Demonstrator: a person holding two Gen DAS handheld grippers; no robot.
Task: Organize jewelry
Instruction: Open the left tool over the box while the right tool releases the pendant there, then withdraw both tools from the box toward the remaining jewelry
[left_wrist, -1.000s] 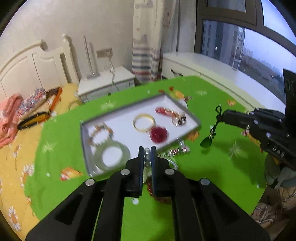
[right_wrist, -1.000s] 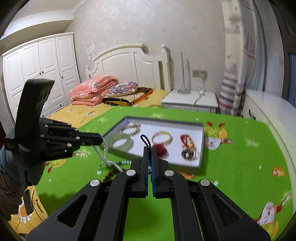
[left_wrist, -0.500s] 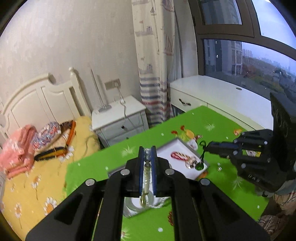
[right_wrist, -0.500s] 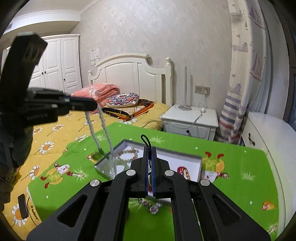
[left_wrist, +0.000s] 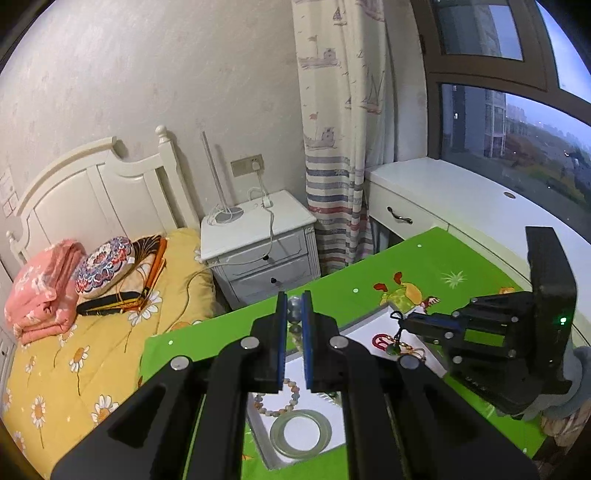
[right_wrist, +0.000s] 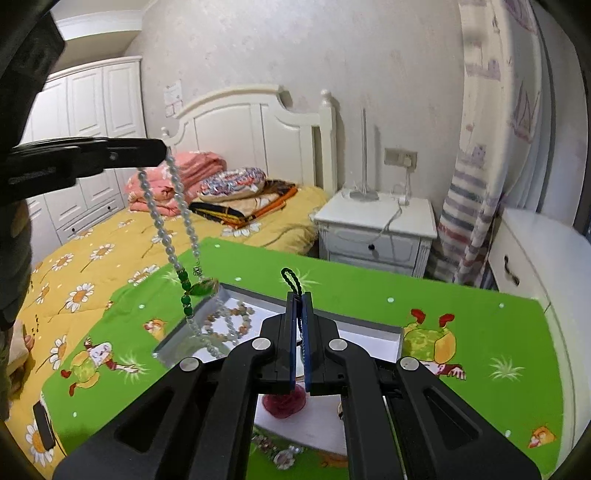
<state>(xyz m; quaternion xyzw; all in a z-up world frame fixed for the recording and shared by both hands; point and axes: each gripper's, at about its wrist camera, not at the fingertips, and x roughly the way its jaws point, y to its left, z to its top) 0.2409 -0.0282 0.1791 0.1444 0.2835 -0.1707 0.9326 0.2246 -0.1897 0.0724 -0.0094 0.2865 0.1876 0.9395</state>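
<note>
My left gripper (left_wrist: 294, 300) is shut on a pearl necklace (right_wrist: 166, 229), one bead showing between its pads. In the right wrist view that left gripper (right_wrist: 161, 152) is high at the left, and the strand hangs down to green beads and a green pendant (right_wrist: 202, 286) over the near-left corner of the grey tray (right_wrist: 258, 293). My right gripper (right_wrist: 299, 300) is shut on a black cord (right_wrist: 290, 277). From the left wrist view the cord's green pendant (left_wrist: 393, 350) dangles under the right gripper (left_wrist: 404, 322) above the tray (left_wrist: 258, 439).
The tray holds a jade bangle (left_wrist: 300, 432), a bead bracelet (right_wrist: 231, 318) and a red flower piece (right_wrist: 284, 403). More jewelry (right_wrist: 284, 454) lies on the green tablecloth (right_wrist: 461, 325) in front of the tray. A white nightstand (left_wrist: 258, 243), a bed (left_wrist: 74, 332) and a white desk (left_wrist: 461, 206) stand beyond.
Both grippers have risen well above the table, still shut on their pieces. The pearl necklace has come up off the cloth and now hangs free over the tray's corner.
</note>
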